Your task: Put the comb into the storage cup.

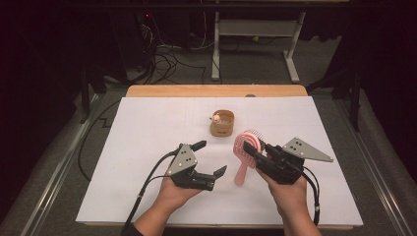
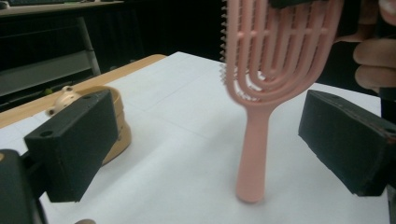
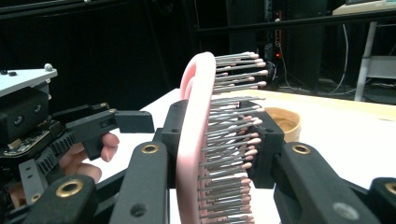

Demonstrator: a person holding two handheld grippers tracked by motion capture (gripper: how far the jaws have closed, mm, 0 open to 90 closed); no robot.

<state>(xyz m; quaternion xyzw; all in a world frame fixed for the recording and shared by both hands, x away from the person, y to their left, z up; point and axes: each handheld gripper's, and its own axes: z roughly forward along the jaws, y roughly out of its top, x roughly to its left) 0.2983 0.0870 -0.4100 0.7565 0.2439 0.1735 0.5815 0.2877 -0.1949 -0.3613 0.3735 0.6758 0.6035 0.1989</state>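
Item: pink vented hairbrush (image 1: 246, 147). We find it upright, handle tip seemingly touching the white desk (image 1: 147, 132), its head pinched by the right hand-held gripper (image 1: 255, 152). The left hand-held gripper (image 1: 212, 158) stands spread, empty, just beside the handle. A round wooden box (image 1: 222, 123) sits behind, apart.

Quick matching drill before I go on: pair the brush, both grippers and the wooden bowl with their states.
1. pink hairbrush
2. left gripper
3. right gripper
4. wooden bowl

a. jaws open, nothing between the pads
b. stands on the white sheet, behind the brush
c. clamped on the brush head
d. held upright, handle tip down at the sheet

Pairs: 1-d, 2-a, 3-c, 4-b
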